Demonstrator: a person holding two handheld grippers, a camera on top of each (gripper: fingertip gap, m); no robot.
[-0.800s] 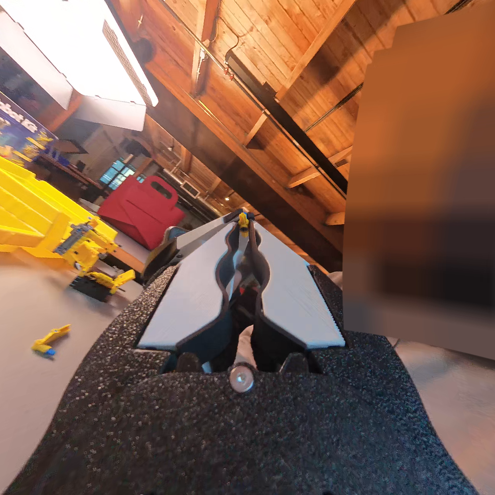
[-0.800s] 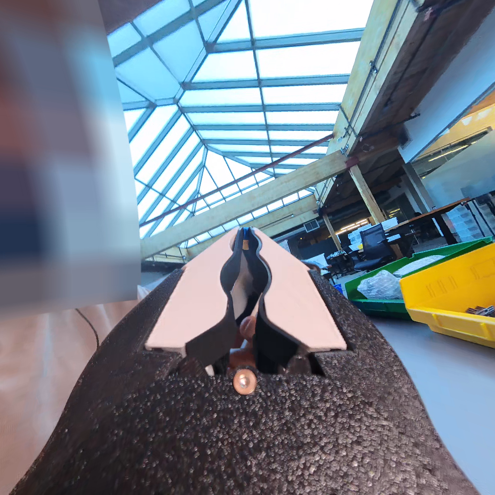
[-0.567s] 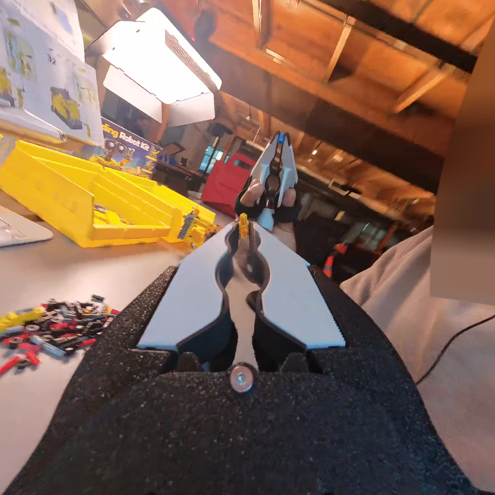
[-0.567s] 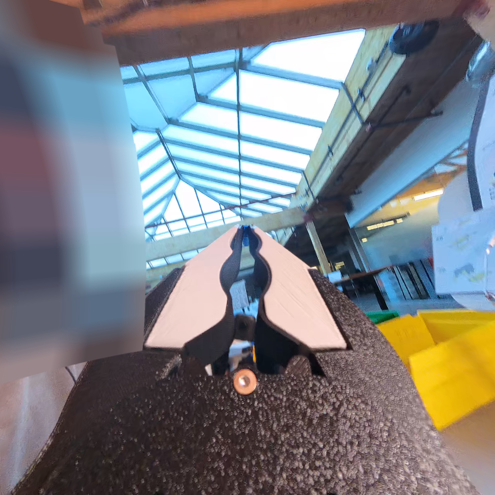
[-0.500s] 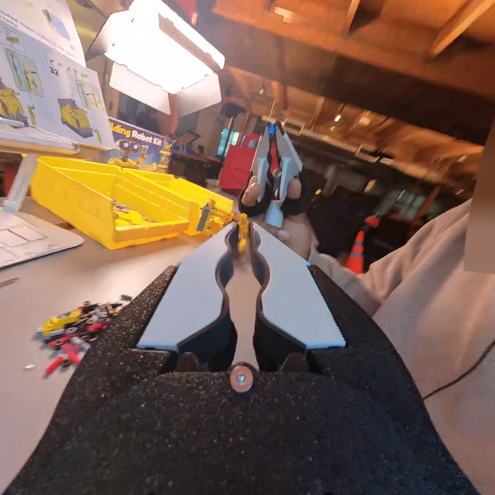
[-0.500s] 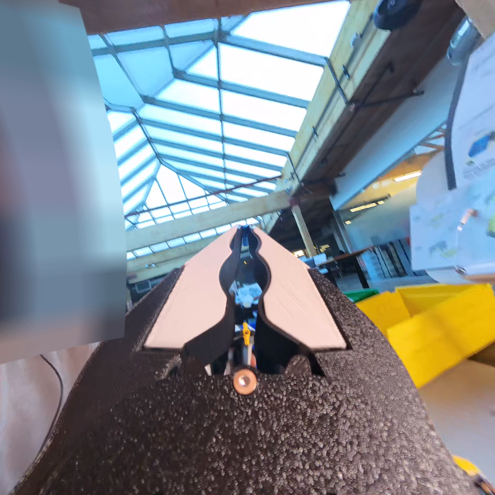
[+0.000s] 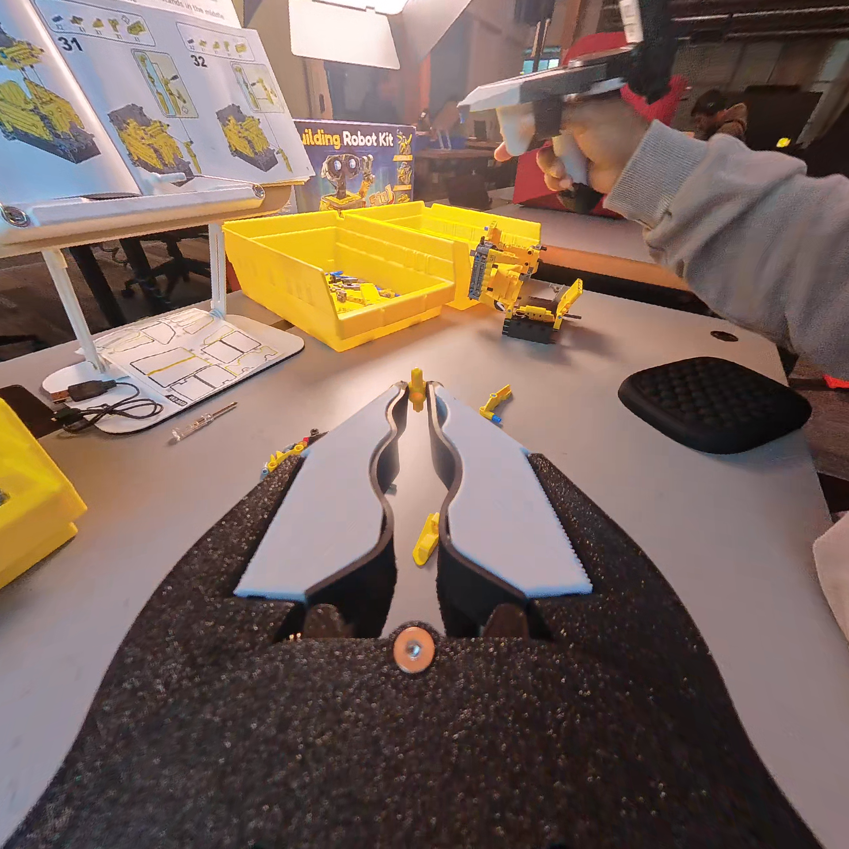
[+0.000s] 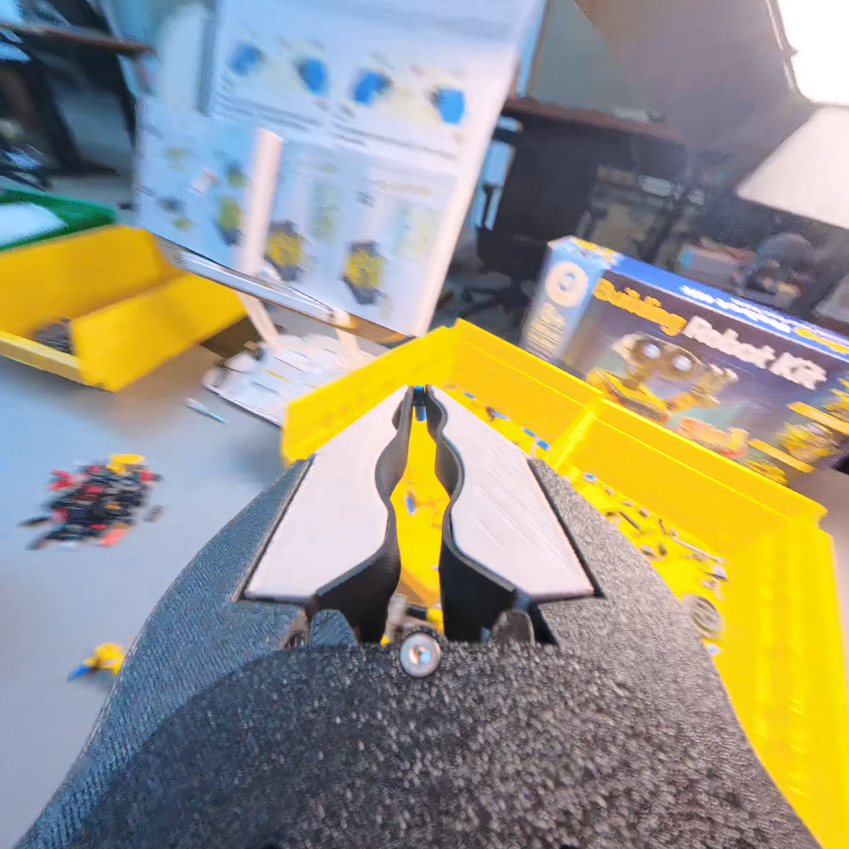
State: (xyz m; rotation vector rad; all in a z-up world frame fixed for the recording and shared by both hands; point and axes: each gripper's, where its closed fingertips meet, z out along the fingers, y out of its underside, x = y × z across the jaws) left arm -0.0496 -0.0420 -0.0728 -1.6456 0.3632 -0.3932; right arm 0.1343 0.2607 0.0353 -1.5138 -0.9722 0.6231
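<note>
A: Left gripper [image 7: 417, 390]?
B: Clamped on a yellow peg [image 7: 416, 387], above the grey table [image 7: 643, 528]

A: Right gripper [image 8: 419, 399]?
B: Pinching a small blue piece [image 8: 418, 398], seemingly over the yellow bin [image 8: 689, 496] of loose parts

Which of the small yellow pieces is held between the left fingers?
The upright yellow peg, pinched at the fingers' tips; the other yellow pieces lie loose on the table.

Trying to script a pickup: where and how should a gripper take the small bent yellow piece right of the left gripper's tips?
Pinch the bent yellow piece across its longer yellow arm, coming straight down from above: it lies flat on the table, with open surface either side.
</note>
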